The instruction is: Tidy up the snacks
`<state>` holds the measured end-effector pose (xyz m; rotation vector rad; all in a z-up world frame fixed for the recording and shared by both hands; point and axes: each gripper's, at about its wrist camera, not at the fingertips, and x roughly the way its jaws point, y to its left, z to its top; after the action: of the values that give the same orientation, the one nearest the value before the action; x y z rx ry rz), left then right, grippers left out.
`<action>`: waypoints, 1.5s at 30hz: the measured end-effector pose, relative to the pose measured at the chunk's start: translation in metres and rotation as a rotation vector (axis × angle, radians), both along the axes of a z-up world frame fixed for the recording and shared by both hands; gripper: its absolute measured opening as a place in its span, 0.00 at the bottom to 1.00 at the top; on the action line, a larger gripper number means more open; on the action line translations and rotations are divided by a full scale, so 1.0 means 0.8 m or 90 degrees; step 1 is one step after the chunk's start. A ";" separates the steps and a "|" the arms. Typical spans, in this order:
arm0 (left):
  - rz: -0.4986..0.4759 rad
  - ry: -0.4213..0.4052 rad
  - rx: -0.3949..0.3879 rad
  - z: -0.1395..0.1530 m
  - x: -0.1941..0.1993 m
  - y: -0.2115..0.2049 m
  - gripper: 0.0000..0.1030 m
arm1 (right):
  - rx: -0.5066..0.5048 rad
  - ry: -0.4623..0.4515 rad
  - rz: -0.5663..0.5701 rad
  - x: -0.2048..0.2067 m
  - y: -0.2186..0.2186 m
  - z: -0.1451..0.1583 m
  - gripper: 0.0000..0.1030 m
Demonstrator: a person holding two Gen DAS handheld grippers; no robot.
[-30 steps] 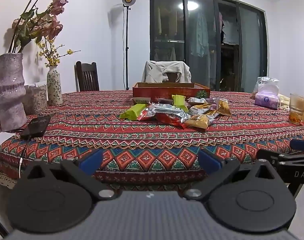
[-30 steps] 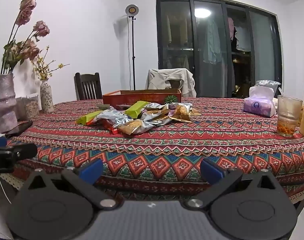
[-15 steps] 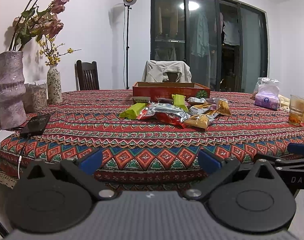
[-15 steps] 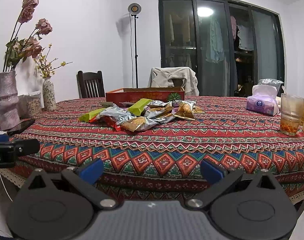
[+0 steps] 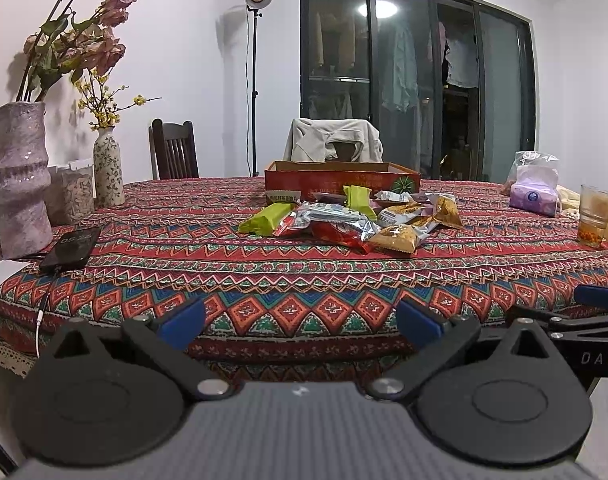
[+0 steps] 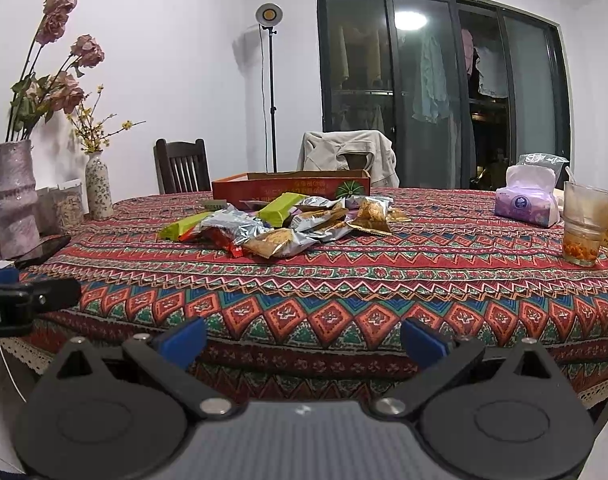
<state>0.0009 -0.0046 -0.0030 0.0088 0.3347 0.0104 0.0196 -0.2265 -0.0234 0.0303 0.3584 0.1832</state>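
A pile of snack packets [image 5: 356,220] in green, silver, red and gold wrappers lies in the middle of the patterned tablecloth [image 5: 263,264]; it also shows in the right wrist view [image 6: 271,224]. A shallow red cardboard box [image 5: 342,178] stands just behind the pile, also seen in the right wrist view [image 6: 291,188]. My left gripper [image 5: 299,320] is open and empty at the table's near edge. My right gripper [image 6: 304,340] is open and empty, also at the near edge, to the right of the left one.
A grey vase with dried roses [image 5: 17,176], a small flowered vase [image 5: 107,172] and a phone [image 5: 71,246] on a cable sit at the left. A tissue pack [image 6: 528,200], a glass [image 6: 584,224] and an orange bottle stand at the right. Chairs stand behind the table.
Both grippers have risen slightly and edged closer to the table; the snacks and box have not moved. Both stay open.
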 end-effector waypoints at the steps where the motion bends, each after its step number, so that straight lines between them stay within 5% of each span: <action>1: 0.000 0.000 0.000 0.000 0.000 0.000 1.00 | 0.000 0.001 0.000 0.000 0.000 0.000 1.00; 45: 0.004 0.005 0.008 -0.002 0.022 -0.005 1.00 | -0.002 -0.006 0.001 0.009 0.004 -0.006 1.00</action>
<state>0.0188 -0.0088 -0.0049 0.0207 0.3421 0.0191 0.0270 -0.2237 -0.0279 0.0259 0.3487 0.1847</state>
